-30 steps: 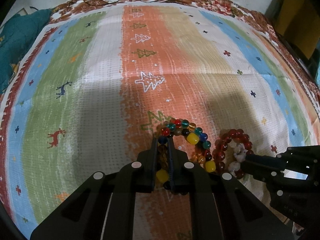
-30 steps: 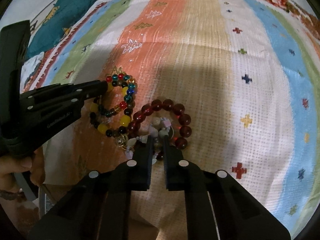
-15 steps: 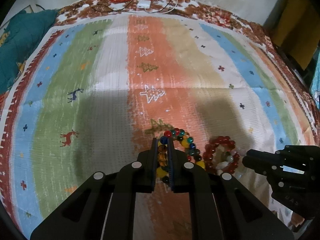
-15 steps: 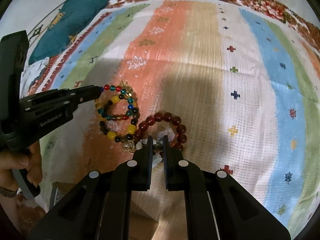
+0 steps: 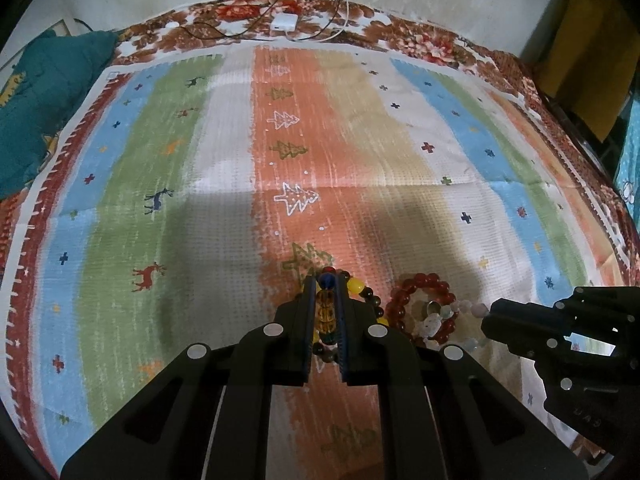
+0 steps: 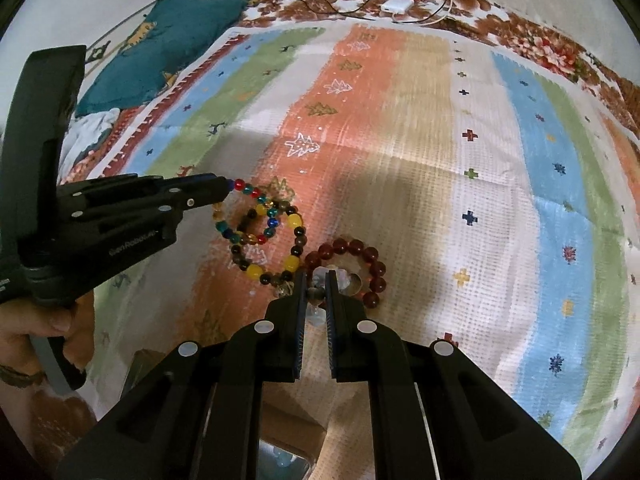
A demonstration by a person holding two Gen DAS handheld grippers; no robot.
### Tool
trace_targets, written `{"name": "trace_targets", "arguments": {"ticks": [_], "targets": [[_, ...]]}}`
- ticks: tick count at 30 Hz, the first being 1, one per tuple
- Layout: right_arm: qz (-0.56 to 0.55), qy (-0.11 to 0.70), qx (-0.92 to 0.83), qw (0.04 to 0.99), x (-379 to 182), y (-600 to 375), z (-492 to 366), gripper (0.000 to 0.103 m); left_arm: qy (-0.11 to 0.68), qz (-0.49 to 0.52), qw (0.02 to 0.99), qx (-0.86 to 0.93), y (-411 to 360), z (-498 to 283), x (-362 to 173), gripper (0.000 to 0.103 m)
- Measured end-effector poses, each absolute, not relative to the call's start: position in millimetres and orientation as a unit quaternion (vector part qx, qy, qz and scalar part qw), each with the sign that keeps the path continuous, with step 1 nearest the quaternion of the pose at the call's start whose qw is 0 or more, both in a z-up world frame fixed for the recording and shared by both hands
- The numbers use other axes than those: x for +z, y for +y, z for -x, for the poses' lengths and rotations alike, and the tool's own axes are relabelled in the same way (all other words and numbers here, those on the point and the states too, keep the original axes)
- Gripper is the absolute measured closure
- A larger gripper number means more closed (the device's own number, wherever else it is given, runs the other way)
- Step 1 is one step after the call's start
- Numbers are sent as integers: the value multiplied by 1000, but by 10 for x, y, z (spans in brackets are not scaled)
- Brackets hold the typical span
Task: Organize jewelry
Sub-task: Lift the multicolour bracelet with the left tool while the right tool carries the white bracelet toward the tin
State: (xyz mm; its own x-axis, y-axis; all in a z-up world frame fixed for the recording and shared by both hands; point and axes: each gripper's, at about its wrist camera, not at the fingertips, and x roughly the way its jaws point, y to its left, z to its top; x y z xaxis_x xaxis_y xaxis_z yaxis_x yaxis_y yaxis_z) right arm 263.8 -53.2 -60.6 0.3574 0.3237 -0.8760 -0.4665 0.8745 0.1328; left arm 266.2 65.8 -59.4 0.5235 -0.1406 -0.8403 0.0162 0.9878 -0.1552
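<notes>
My left gripper (image 5: 325, 280) is shut on a multicoloured bead bracelet (image 5: 325, 304), which hangs lifted off the striped blanket; it also shows in the right wrist view (image 6: 262, 222), held by the left gripper (image 6: 228, 186). My right gripper (image 6: 316, 276) is shut on a pale bead bracelet (image 6: 317, 291) that is tangled with a dark red bead bracelet (image 6: 366, 264). In the left wrist view the red bracelet (image 5: 416, 284) hangs by the right gripper (image 5: 486, 320). A black and yellow bead strand (image 6: 294, 258) hangs between the two bracelets.
A striped blanket (image 5: 200, 184) with tree and deer patterns covers the bed. A white charger with cables (image 5: 284, 22) lies at the far edge. A teal cushion (image 5: 36, 96) sits at the far left. A box (image 6: 280, 460) shows below the right gripper.
Both grippers have risen and pulled back from the blanket with the bracelets in them. The bracelets now hang off the blanket instead of lying on it.
</notes>
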Motion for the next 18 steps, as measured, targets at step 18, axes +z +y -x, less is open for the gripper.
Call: {"name": "trace_targets", "arguments": {"ticks": [18], "targets": [[81, 486, 241, 836, -373, -594, -2432, 93, 470, 63, 879, -48, 607, -2469, -383, 94]]}}
